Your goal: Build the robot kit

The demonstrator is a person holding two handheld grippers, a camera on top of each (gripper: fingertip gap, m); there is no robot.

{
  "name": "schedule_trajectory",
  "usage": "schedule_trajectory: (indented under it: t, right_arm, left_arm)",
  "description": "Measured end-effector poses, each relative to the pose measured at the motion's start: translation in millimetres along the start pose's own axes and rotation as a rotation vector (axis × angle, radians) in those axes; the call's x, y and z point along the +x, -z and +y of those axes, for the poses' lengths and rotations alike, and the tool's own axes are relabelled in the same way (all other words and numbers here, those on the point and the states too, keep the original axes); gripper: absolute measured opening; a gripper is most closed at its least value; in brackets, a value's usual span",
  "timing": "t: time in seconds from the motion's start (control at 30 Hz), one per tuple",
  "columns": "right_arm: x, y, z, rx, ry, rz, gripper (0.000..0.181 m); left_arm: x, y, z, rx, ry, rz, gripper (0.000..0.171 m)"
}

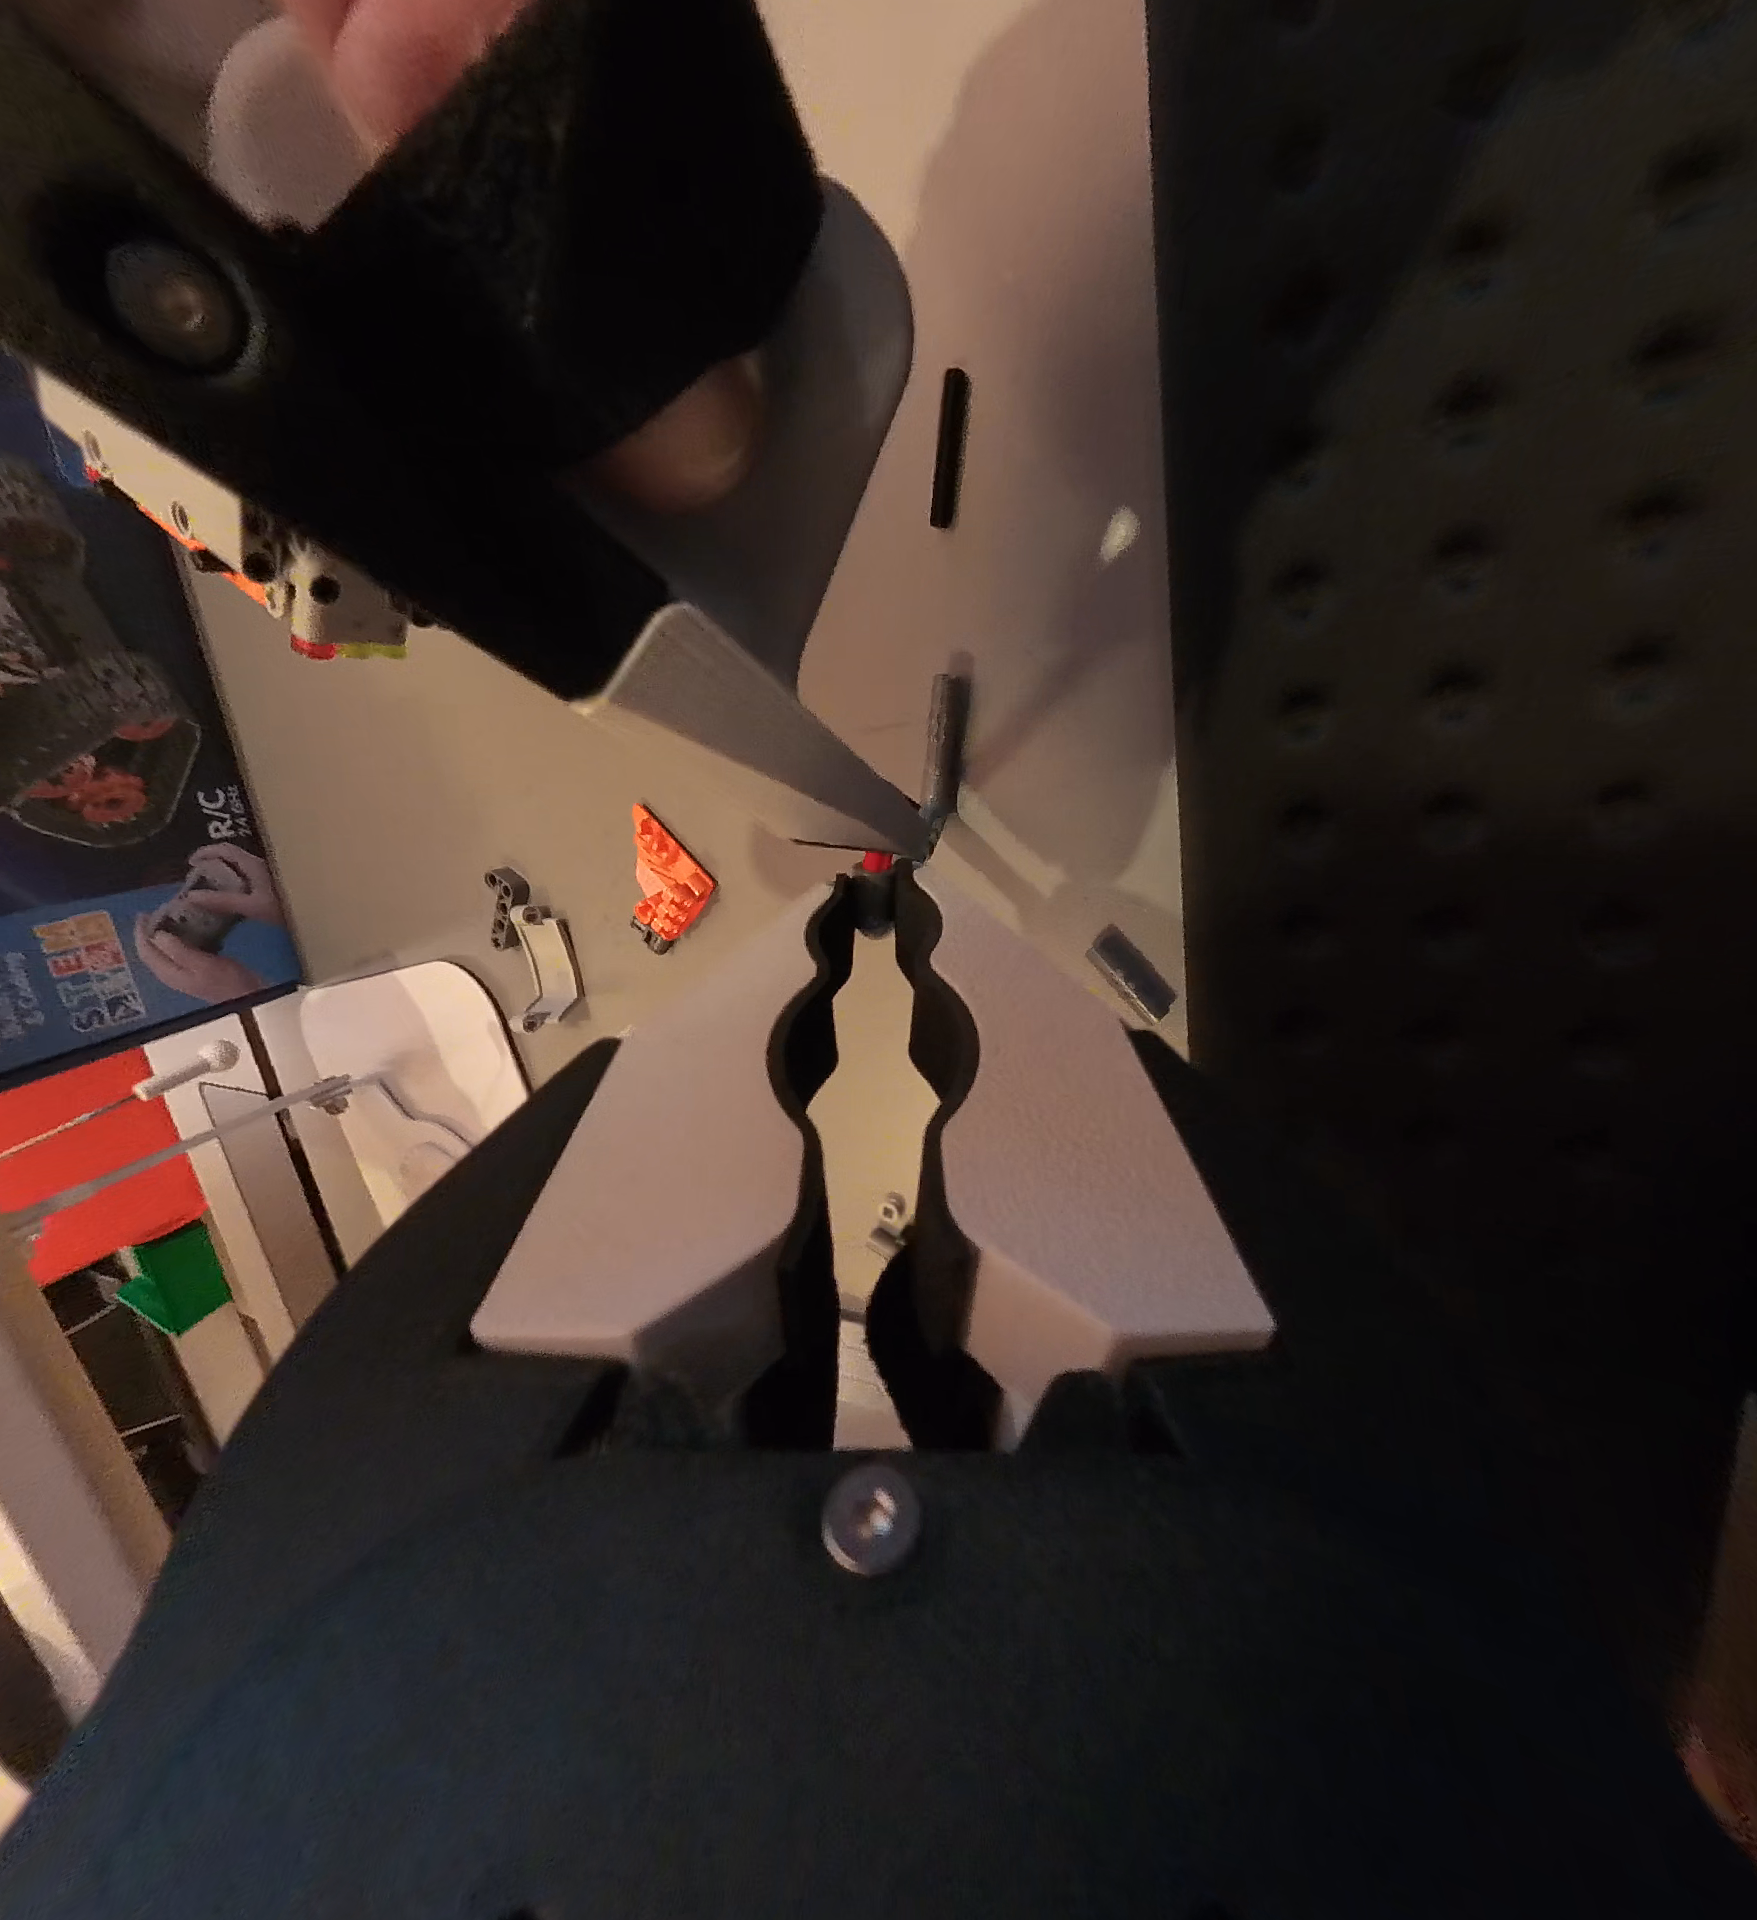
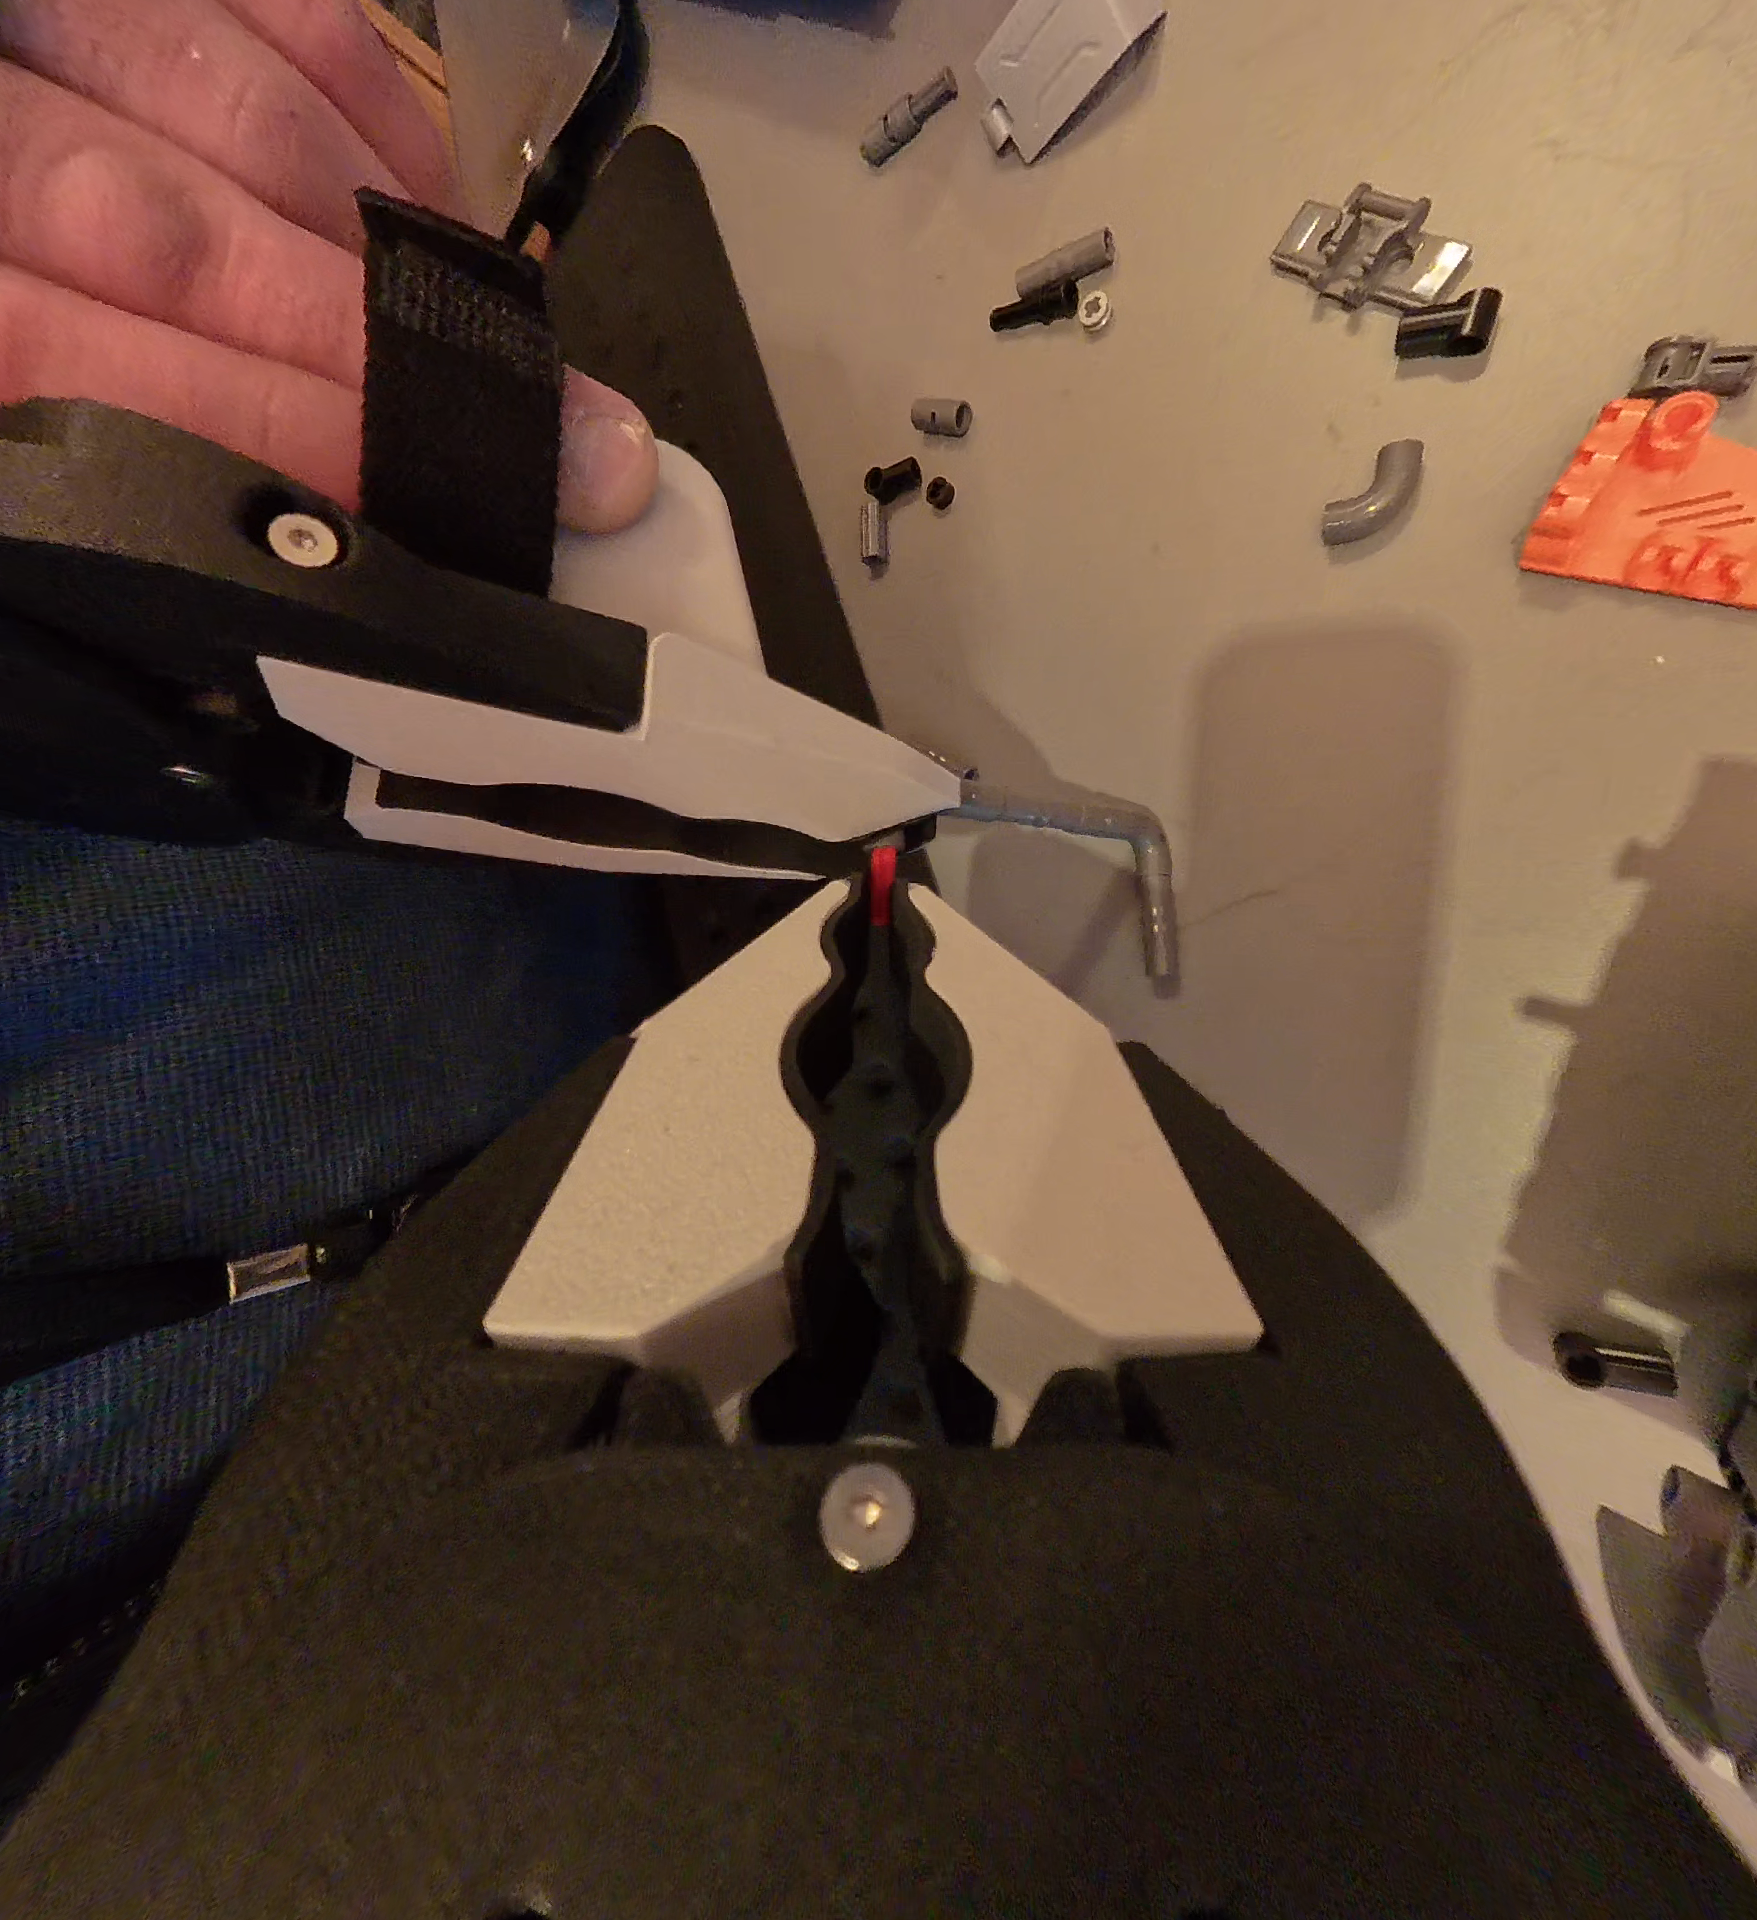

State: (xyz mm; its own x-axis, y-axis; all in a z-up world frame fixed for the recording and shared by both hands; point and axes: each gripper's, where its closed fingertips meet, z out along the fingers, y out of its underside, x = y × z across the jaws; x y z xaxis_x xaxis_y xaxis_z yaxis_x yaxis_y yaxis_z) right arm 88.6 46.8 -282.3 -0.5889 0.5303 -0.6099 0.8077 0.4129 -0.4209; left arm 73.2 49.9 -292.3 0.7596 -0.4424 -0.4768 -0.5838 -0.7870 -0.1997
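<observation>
Above the grey table [image 2: 1269, 623], my right gripper [image 2: 879, 883] pinches a red pin [image 2: 883, 883] while my left gripper [image 2: 941, 805] clamps a bent grey piece [image 2: 1082, 816], tips meeting so the parts line up; loose bricks lie beyond.

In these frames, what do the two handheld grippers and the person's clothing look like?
Both grippers match: the left gripper and right gripper have pale grey wedge-shaped fingers tapering to points, black wavy inner pads, and a matte black textured body with a silver screw at its centre. A black fabric strap crosses the hand on the left gripper's handle. The person wears blue woven fabric.
</observation>
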Motion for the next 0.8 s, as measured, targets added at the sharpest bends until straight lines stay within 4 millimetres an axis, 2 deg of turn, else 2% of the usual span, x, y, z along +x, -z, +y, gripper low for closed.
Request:
schedule_trajectory:
  t: [0.1,0.47,0.8]
  right_arm:
    - [-0.5,-1.7,0.6,-0.015,0.014,0.002,0.0]
    - [-0.3,-4.7,-1.9,-0.07,0.04,-0.001,0.0]
    - [-3.4,-3.2,-5.8,0.019,-0.115,-0.181,0.0]
  left_arm:
    - [1.6,-0.1,0.2,-0.008,-0.072,-0.006,0.004]
    - [3.6,-1.0,3.8,0.001,-0.098,0.011,0.004]
    - [-0.4,0.9,4.8,-0.004,-0.141,-0.064,0.004]
